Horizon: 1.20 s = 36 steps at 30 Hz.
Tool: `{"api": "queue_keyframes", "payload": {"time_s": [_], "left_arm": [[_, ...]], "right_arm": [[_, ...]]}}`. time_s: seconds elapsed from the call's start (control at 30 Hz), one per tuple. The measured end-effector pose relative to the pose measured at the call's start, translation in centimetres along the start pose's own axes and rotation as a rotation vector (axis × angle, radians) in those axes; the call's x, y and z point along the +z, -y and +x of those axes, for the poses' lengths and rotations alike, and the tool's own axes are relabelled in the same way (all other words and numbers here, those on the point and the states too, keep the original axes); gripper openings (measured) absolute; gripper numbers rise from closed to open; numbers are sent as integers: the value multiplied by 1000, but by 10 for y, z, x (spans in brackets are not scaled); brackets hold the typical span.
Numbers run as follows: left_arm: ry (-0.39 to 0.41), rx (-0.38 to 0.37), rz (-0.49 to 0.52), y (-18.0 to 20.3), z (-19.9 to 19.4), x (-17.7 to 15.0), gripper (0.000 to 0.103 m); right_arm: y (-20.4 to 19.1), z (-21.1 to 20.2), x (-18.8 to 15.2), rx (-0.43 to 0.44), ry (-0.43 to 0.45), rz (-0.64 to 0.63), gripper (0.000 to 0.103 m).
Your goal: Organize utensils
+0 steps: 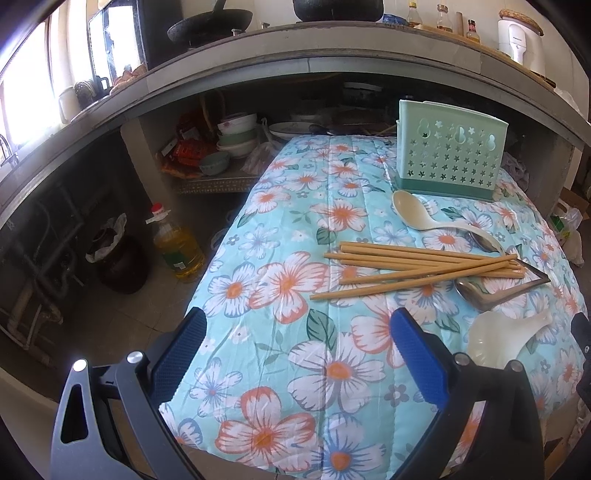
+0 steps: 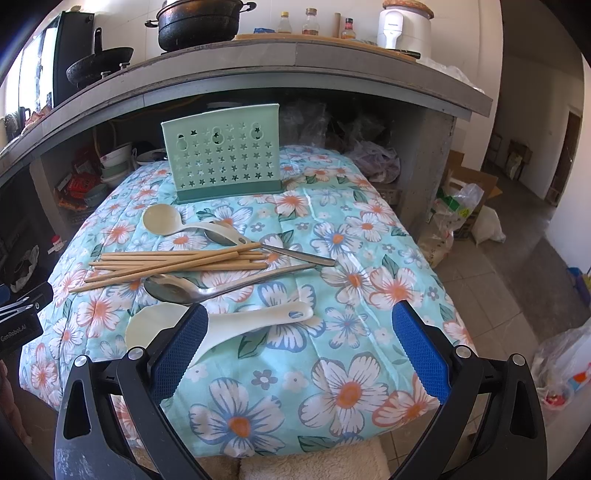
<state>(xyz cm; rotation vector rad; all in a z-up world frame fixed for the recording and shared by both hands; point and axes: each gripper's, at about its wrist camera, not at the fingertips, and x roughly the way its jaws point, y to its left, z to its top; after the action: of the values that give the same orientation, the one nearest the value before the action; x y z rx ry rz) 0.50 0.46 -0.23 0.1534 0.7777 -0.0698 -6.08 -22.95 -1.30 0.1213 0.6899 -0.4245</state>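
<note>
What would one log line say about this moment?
left gripper: open, empty | right gripper: open, empty | tan wooden chopsticks: loose on cloth | mint-green perforated plastic holder: upright

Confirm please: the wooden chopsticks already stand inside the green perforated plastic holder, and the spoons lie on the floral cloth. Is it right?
Not quite. The wooden chopsticks lie in a loose pile on the floral cloth, in front of the green perforated plastic holder, beside the spoons. The right wrist view shows it.

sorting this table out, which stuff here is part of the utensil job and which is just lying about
Part of the job:
green holder
chopsticks
cream ladle
two metal spoons
white rice paddle

Just lying about:
oil bottle on the floor
stacked bowls under the counter
black pot
plastic bags
</note>
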Motion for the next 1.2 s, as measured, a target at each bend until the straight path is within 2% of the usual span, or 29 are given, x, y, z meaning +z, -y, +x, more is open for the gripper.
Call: {"api": "queue_keyframes", "payload": {"time_s": [1.2], "left_arm": [[28,-9,-12,-5,-4,4,98]], "right_arm": [[1,-4,0,3,-2,2,95]]}}
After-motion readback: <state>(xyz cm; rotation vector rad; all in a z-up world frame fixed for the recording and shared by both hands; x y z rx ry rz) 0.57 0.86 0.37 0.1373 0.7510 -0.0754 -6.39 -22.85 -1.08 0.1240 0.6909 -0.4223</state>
